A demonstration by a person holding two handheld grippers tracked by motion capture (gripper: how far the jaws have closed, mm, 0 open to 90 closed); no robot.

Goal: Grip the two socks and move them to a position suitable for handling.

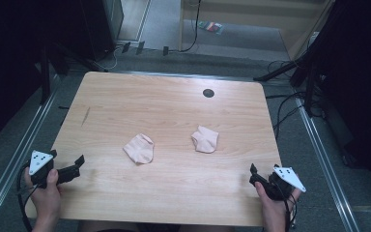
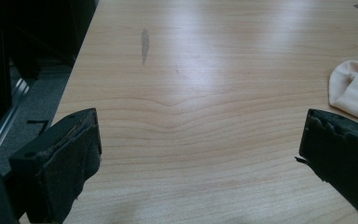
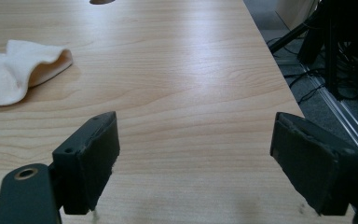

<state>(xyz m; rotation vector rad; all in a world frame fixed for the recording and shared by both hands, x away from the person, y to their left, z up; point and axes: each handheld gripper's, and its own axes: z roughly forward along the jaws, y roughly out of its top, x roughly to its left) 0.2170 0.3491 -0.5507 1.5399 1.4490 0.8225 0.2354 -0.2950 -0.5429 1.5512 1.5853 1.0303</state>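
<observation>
Two pale pink socks lie folded on my tabletop [image 1: 174, 193], near its middle and well apart from each other. The left sock [image 1: 139, 148] runs its long axis toward the far right; the right sock [image 1: 205, 139] runs roughly near to far, its open cuff showing in the right gripper view. Both look soft and crumpled. My left gripper [image 1: 79, 162] waits at the near left edge, fingers spread, sock ahead to its right. My right gripper [image 1: 253, 173] sits at the near right corner, fingers spread, sock ahead to its left.
</observation>
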